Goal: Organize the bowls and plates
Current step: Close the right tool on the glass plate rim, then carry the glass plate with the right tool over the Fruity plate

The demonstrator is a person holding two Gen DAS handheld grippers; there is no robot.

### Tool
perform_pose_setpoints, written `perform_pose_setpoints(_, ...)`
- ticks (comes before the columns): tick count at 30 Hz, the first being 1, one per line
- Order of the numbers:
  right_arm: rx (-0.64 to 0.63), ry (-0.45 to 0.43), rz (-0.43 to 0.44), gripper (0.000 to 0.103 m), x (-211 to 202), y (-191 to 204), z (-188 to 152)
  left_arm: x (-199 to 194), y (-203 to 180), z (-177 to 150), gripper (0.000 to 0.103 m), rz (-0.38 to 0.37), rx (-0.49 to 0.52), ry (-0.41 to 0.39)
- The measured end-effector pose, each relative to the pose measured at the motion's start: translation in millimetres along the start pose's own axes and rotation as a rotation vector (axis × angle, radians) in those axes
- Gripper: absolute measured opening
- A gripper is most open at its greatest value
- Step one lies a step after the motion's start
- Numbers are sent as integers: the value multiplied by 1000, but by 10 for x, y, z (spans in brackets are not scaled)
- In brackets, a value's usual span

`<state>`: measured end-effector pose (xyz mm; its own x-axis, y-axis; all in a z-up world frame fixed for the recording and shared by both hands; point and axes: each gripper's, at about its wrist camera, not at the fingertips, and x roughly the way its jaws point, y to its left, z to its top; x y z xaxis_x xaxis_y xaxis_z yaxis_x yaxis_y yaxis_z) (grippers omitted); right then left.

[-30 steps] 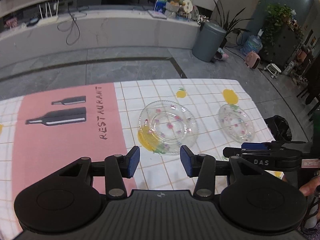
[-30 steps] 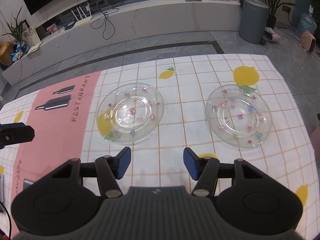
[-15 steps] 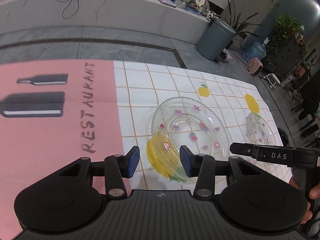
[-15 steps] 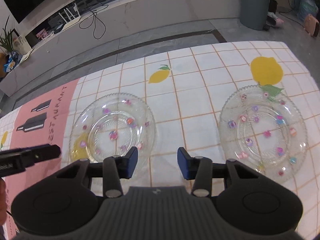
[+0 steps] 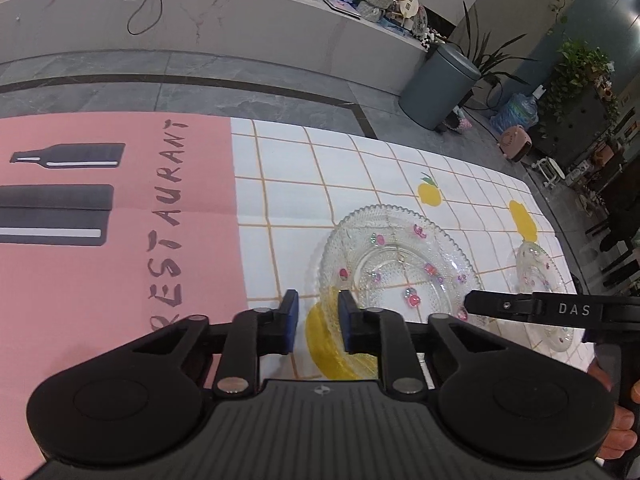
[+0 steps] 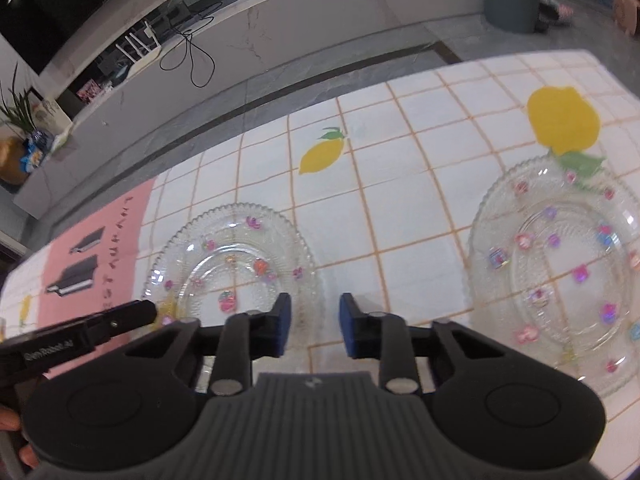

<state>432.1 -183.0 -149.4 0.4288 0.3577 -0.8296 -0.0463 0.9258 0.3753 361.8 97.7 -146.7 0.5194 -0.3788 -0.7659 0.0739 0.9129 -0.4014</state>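
Left wrist view: my left gripper (image 5: 318, 322) points down at the near-left rim of the left glass plate (image 5: 400, 272), which sits on the checked tablecloth (image 5: 280, 184) at about four o'clock from the pink RESTAURANT panel (image 5: 120, 208). Its jaws have just been closing to a narrow gap; the plate's rim and a yellow lemon print show between the blue pads (image 5: 290, 320), but I cannot tell whether they pinch the glass. At three o'clock the right gripper's finger crosses in front of the right glass plate (image 5: 540, 280).

From the right wrist, my right gripper (image 6: 314, 330) hangs over the right-hand rim of the left plate (image 6: 232, 256), jaws also just closing, nearly together, with nothing clearly gripped. The other plate (image 6: 560, 272) lies at two o'clock, well apart, beneath a printed lemon (image 6: 562, 120).
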Motion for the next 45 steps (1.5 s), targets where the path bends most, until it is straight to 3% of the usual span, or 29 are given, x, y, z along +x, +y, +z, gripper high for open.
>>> perform_pose_setpoints(3,16,3,25,12,22,-6,-18,-3,-27,11,10,-5,10,7)
perform_pose_setpoints(7,37,10,32,9,5,-8,-29,-28,-71,17,9,28,21,8)
perform_pose_setpoints(12,26,17,57,9,-121,24,-56,-192,2,44,8,-23,-37,6)
perform_pose_setpoints(24,33,2,142,9,-768,267,-278,-1021,-216,-15,8,-41,-50,-65)
perform_pose_setpoints(36,14,-78,196,9,-1680,330,-722,-1835,-662,-473,8,-58,-88,-155)
perform_pose_setpoints(45,0,-132,182,9,-2232,102,-1145,-2076,-1095,-977,8,-83,-67,-186)
